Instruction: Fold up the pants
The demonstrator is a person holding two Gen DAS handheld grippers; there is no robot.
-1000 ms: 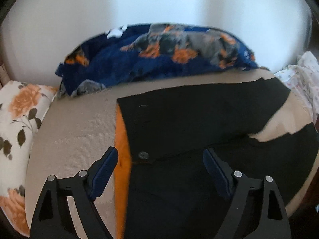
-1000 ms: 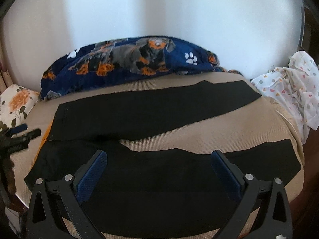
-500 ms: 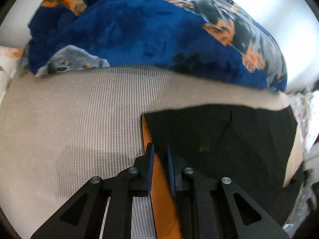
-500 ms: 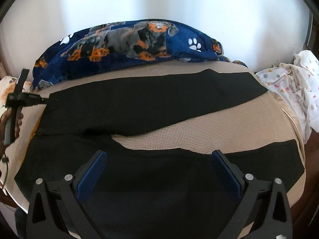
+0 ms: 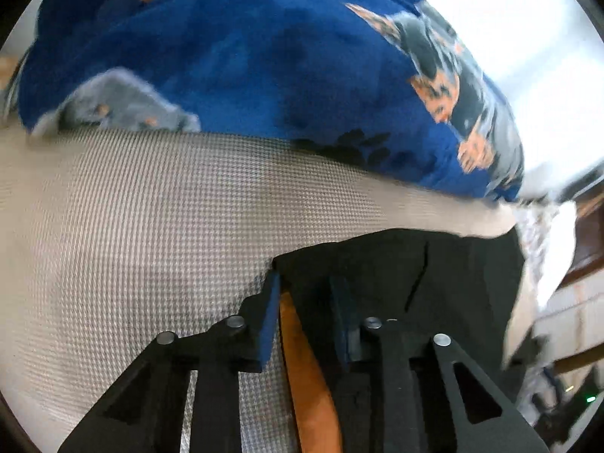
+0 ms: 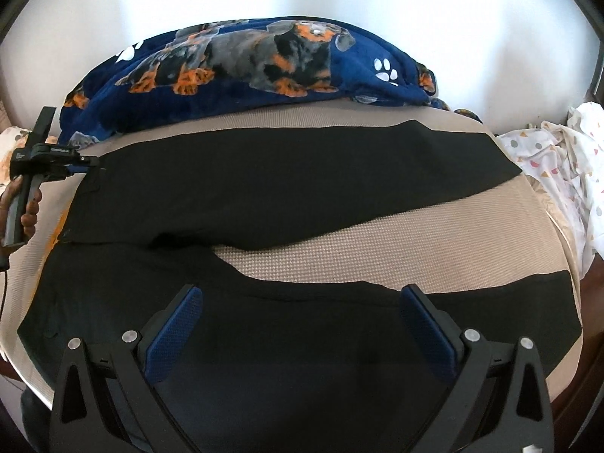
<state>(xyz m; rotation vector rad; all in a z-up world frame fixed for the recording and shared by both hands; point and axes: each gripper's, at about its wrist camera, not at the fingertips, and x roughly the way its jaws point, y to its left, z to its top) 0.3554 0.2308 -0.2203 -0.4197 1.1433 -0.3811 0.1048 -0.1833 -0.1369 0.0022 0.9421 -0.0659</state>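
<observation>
With the pants (image 6: 287,204) spread flat on the bed (image 6: 396,241), the left gripper (image 5: 305,283), jaws just reopening slightly, pinches the far waistband corner while the right gripper (image 6: 298,298) hangs open above the near leg; so shallow a bite could slip on lifting.

Matt black woven cloth on the pants (image 6: 287,196), smooth, with an orange lining strip (image 5: 305,370) of plainer fabric. Waffle-textured beige cloth over the bed (image 5: 158,226) — a fine raised grid. Plush, fuzzy fleece on the blue dog-print blanket (image 6: 241,71). Thin crumpled printed cotton on the white sheet (image 6: 558,173). Matt black plastic gripper frames with dull metal rivets — blue knurled rubbery pads (image 6: 173,336)
</observation>
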